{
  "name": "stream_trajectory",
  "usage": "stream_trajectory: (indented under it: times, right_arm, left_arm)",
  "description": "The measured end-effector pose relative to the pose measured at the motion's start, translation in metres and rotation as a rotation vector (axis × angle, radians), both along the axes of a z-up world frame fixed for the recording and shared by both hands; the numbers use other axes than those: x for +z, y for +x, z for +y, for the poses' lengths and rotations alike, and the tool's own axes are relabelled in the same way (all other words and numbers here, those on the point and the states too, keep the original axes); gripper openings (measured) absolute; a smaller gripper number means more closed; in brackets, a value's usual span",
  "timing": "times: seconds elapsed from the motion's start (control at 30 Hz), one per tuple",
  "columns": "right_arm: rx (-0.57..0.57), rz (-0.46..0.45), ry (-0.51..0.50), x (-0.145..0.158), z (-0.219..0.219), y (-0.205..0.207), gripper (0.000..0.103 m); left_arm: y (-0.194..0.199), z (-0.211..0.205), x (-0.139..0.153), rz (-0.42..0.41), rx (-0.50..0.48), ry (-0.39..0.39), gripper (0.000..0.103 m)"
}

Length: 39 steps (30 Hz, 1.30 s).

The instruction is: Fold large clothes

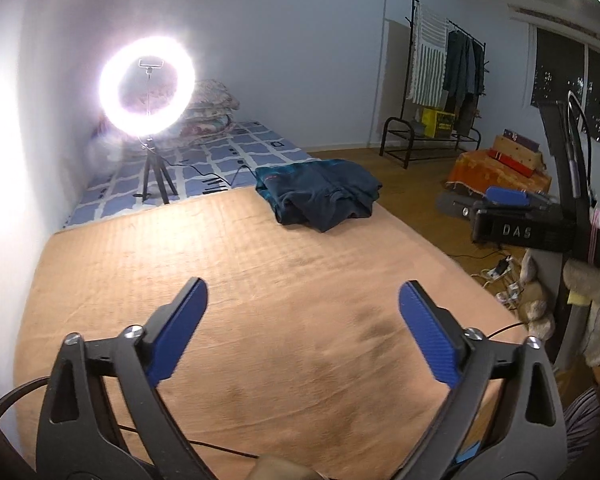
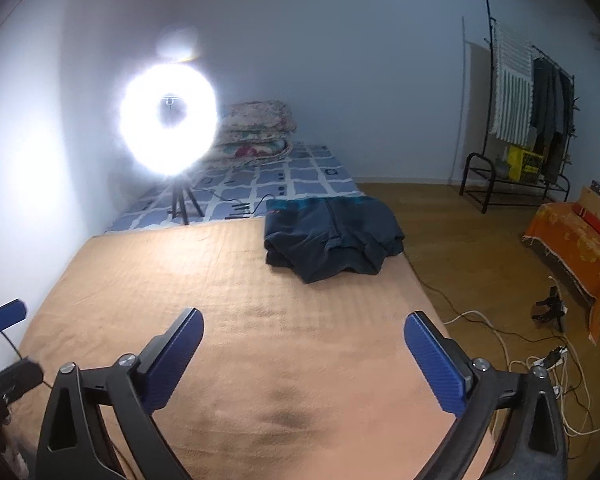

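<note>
A dark blue garment (image 1: 320, 196) (image 2: 334, 238) lies folded in a bundle at the far right edge of the tan blanket (image 1: 220, 280) (image 2: 220, 300) that covers the bed. My left gripper (image 1: 304, 284) hovers over the near part of the blanket, well short of the garment, its blue-padded jaws wide open with nothing between them. My right gripper (image 2: 304, 314) stands the same way, open and empty, above the blanket. Each gripper shows at the edge of the other's view: the right gripper (image 1: 504, 196) and the left gripper's finger (image 2: 4, 314).
A lit ring light on a tripod (image 1: 148, 84) (image 2: 168, 120) stands on the blue checked sheet (image 1: 220, 152) beyond the blanket, with stacked quilts (image 2: 256, 128) behind it. A wall runs along the left. Right of the bed, cables (image 2: 540, 360), a clothes rack (image 2: 528, 120) and an orange-covered box (image 2: 576, 236) stand on the wooden floor.
</note>
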State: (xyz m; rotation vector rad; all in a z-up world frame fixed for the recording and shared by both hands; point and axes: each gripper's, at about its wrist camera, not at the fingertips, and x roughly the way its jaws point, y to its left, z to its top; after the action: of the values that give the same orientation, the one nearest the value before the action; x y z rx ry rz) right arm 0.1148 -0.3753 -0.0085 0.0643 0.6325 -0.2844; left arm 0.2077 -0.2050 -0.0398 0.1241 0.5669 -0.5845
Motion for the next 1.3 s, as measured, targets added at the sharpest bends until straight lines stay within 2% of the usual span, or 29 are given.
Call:
stream_trajectory:
  times: [0.3, 0.67, 1.3]
  right_arm:
    - [-0.013, 0.025, -0.025, -0.013, 0.004, 0.003, 0.103]
    - [-0.035, 0.026, -0.019, -0.019, 0.007, -0.002, 0.103]
    - [-0.043, 0.053, -0.023, -0.028, 0.012, 0.003, 0.103]
  left_arm:
    - [-0.001, 0.001, -0.007, -0.035, 0.050, 0.066, 0.103]
    - [-0.001, -0.001, -0.014, -0.026, 0.082, 0.128, 0.103]
    - [0.002, 0.001, -0.020, -0.018, 0.092, 0.126, 0.103]
